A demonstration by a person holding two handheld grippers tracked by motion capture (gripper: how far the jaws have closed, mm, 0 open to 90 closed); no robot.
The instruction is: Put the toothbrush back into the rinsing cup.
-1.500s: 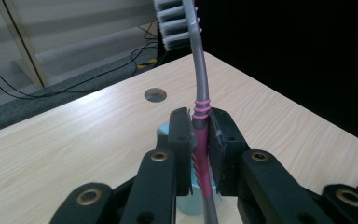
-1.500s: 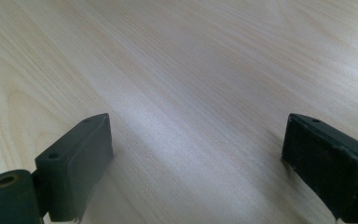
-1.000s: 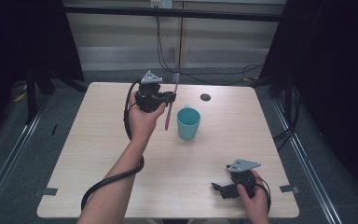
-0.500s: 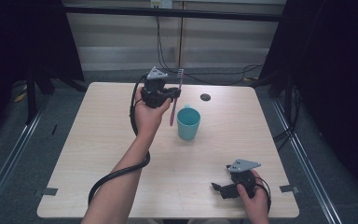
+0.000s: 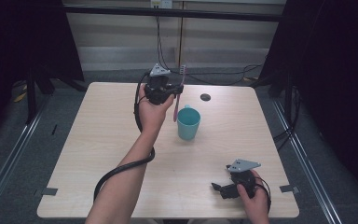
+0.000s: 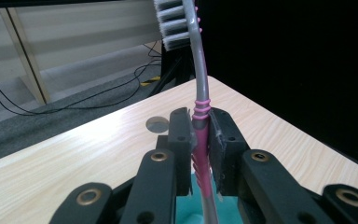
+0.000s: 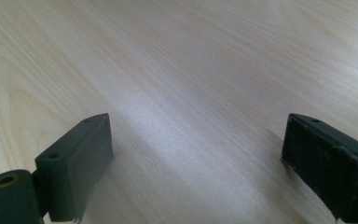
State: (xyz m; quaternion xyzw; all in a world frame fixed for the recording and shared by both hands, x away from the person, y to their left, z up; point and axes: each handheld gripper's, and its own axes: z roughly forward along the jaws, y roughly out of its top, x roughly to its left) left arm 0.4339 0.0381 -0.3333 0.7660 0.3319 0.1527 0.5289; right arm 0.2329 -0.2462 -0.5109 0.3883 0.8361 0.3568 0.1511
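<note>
The left tool (image 5: 171,91) is held up over the far middle of the counter (image 5: 98,140), its jaws clamped on a toothbrush (image 5: 178,93). In the left gripper view that tool (image 6: 200,140) pinches the toothbrush (image 6: 200,100) at the pink ribbed part of its handle, with the grey neck rising and curving to the white bristles at the top edge. The brush stands nearly upright, bristle end up, and its lower end hangs just above the teal cup (image 5: 188,123), at the cup's left rim. The cup stands upright near the middle of the counter; a patch of its teal shows under the jaws in the left gripper view.

A small dark round disc (image 5: 205,97) lies on the counter beyond the cup, well apart from it.

The right tool (image 5: 223,190) rests low at the near right corner of the counter, its jaws wide apart with only bare wood between them (image 7: 196,154).

No brand, label or writing can be read on anything.
</note>
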